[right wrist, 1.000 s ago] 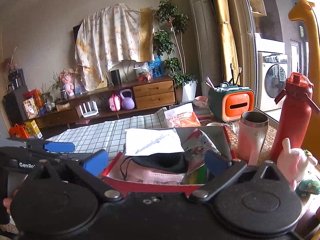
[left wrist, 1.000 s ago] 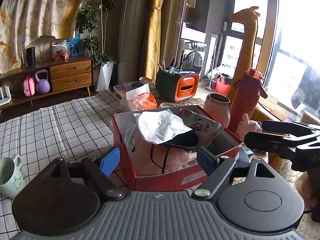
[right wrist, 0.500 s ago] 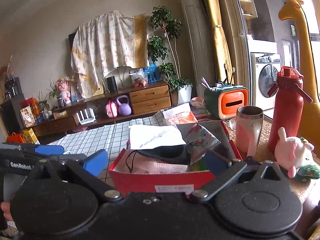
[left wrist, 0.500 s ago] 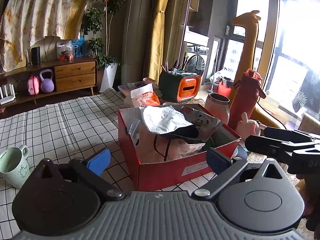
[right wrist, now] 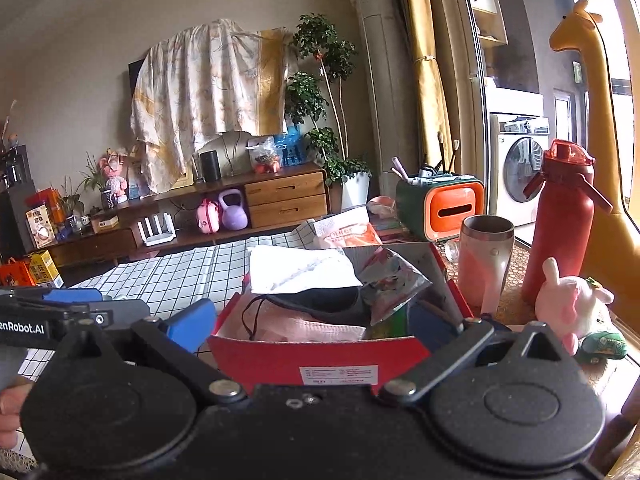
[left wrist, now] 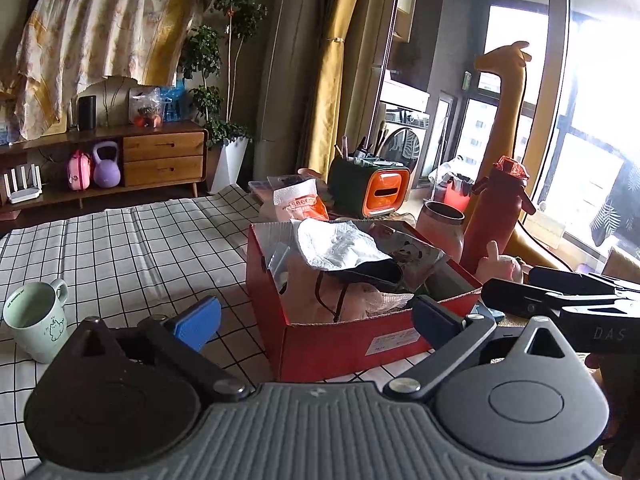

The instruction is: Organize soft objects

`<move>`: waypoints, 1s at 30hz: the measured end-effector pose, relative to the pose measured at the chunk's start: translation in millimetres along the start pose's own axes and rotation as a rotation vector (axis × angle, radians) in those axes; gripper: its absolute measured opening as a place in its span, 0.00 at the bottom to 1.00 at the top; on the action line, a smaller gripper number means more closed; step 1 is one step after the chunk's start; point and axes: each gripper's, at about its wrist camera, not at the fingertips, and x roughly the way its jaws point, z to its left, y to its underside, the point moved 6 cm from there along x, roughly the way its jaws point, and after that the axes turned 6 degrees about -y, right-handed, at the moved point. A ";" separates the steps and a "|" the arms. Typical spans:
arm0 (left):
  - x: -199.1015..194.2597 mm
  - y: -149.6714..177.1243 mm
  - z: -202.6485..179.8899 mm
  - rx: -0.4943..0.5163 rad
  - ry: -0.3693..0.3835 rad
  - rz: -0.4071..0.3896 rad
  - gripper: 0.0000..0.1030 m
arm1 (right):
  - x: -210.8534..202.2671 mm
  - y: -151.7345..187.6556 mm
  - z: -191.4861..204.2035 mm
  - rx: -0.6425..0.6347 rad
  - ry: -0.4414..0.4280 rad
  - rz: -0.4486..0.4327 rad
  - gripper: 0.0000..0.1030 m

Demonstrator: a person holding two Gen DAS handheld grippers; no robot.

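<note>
A red cardboard box (left wrist: 340, 340) stands on the checked tablecloth, also in the right wrist view (right wrist: 280, 360). It holds a white packet (left wrist: 336, 244), a black face mask (left wrist: 372, 272), a pink mask (right wrist: 316, 328) and a printed foil pouch (right wrist: 392, 280). My left gripper (left wrist: 316, 316) is open and empty, just in front of the box. My right gripper (right wrist: 312, 320) is open and empty, close to the box's near wall. A pink plush rabbit (right wrist: 572, 304) sits to the right of the box.
A green mug (left wrist: 36, 320) stands at the left. A steel tumbler (right wrist: 484, 256), a red bottle (right wrist: 560, 220), an orange-green organiser (right wrist: 440, 208) and an orange snack bag (right wrist: 344, 232) stand behind and right of the box. A small green toy (right wrist: 604, 344) lies by the rabbit.
Both grippers have drawn back and up from the box, so more of its front wall shows. Both stay open and empty. The box's contents have not moved.
</note>
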 end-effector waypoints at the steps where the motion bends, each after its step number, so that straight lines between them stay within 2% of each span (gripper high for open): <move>1: -0.4 0.1 -0.1 -0.001 -0.004 -0.003 1.00 | 0.7 0.3 1.7 -0.003 -0.007 0.002 1.00; 30: -3.4 6.7 -2.0 -0.004 0.000 0.003 1.00 | 2.7 6.5 13.5 -0.009 -0.028 0.011 1.00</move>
